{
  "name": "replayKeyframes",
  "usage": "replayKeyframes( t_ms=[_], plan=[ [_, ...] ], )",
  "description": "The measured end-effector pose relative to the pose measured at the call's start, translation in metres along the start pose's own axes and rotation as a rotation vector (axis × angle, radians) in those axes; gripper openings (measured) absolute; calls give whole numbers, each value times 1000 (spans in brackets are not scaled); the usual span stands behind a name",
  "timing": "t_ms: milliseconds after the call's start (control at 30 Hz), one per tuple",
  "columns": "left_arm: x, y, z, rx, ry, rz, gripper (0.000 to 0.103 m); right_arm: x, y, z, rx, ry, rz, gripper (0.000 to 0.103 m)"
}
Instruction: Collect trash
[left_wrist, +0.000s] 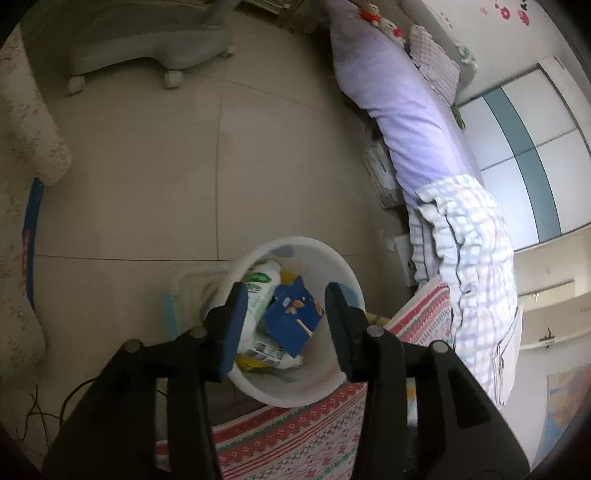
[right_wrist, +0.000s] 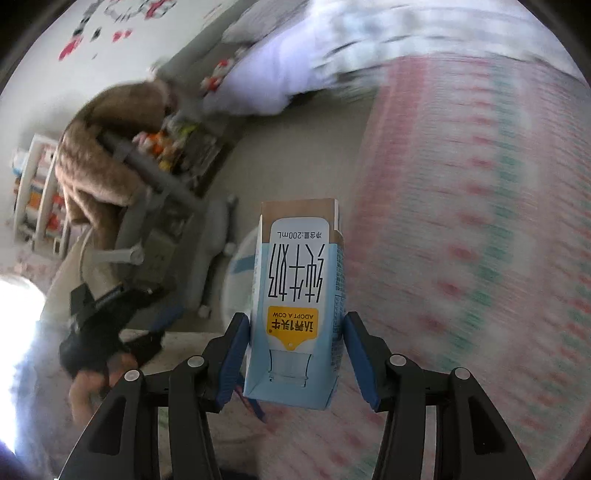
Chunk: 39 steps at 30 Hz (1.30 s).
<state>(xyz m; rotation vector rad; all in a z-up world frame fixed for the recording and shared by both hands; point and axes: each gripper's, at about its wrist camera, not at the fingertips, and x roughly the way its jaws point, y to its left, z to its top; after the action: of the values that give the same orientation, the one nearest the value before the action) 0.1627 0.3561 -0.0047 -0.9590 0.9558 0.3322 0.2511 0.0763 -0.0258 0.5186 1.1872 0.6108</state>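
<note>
In the left wrist view, a grey wheeled chair base (left_wrist: 155, 55) sits at upper left on the tiled floor (left_wrist: 147, 177). At lower centre the left gripper (left_wrist: 286, 321) hangs with its fingers spread wide and nothing between them, over a white trash bin (left_wrist: 325, 258) that holds a blue carton (left_wrist: 291, 317) and a green-and-white wrapper (left_wrist: 258, 291). To the right lie a lilac pillow (left_wrist: 399, 110) and a checked blanket (left_wrist: 476, 258). Only the right wrist view shows a milk carton (right_wrist: 299, 295) standing between the fingers of the right gripper (right_wrist: 295, 354), the left pad touching it and a slim gap visible beside the right pad; the bin's rim (right_wrist: 240, 258) peeks out just left of the carton, and a blurred patterned bedspread (right_wrist: 480, 258) fills the right.
</note>
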Motion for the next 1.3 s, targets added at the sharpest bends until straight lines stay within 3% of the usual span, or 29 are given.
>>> replayKeyframes(
  t_ms=[100, 167, 233, 367, 600, 700, 833, 900, 1000, 1300],
  plan=[
    [-5, -3, 0, 27, -27, 29, 48, 44, 42, 16, -74, 39, -9, 57],
    [-8, -5, -1, 37, -43, 46, 50, 71, 57, 20, -129, 53, -81, 65],
    [-10, -5, -2, 39, -43, 41, 51, 89, 57, 18, -132, 82, -167, 65],
    [-10, -10, -6, 64, -38, 30, 51, 84, 45, -1, -118, 96, -144, 65],
    [-19, -32, -31, 178, -15, 40, 53, 0, 26, -44, -140, 33, -75, 65],
    [-34, -45, -54, 261, -8, 67, 65, -42, 30, -66, -194, 0, -30, 65],
    [-72, -55, -103, 442, -107, 148, 87, -82, 39, -94, -248, 8, -2, 65],
    [-86, -54, -125, 502, -134, 198, 87, -102, 38, -105, -253, 0, 0, 65],
    [-109, -54, -149, 556, -169, 204, 88, -124, 38, -127, -275, -23, -1, 65],
    [-147, -58, -194, 719, -330, 345, 93, -163, 44, -175, -395, -133, -14, 67]
  ],
)
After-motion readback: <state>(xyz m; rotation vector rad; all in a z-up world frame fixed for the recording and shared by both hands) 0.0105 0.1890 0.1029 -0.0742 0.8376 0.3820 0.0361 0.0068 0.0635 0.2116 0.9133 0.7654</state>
